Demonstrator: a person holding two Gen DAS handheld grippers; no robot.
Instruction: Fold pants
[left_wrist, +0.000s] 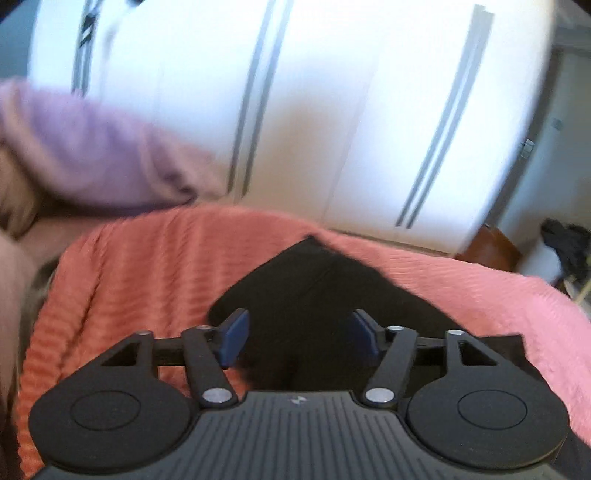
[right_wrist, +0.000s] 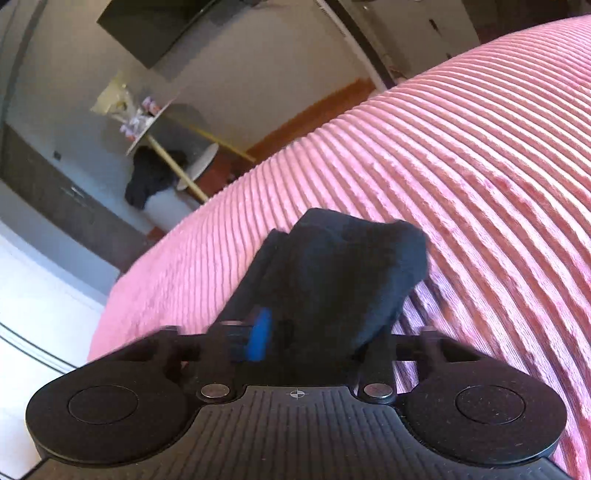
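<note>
The black pants (left_wrist: 314, 288) lie on a pink ribbed bedspread (left_wrist: 147, 266). In the left wrist view my left gripper (left_wrist: 300, 338) is open, its blue pads wide apart over the dark cloth, with nothing between them. In the right wrist view my right gripper (right_wrist: 314, 339) is closed on a bunched part of the black pants (right_wrist: 351, 266), which rises in a lump in front of the fingers; only the left blue pad (right_wrist: 260, 334) shows, the right one is hidden by cloth.
A white wardrobe (left_wrist: 332, 110) stands beyond the bed. A lilac pillow (left_wrist: 81, 147) lies at the left. The pink bedspread (right_wrist: 461, 184) fills the right view. A small table with clutter (right_wrist: 147, 118) and dark clothes (right_wrist: 151, 177) stand on the floor past the bed edge.
</note>
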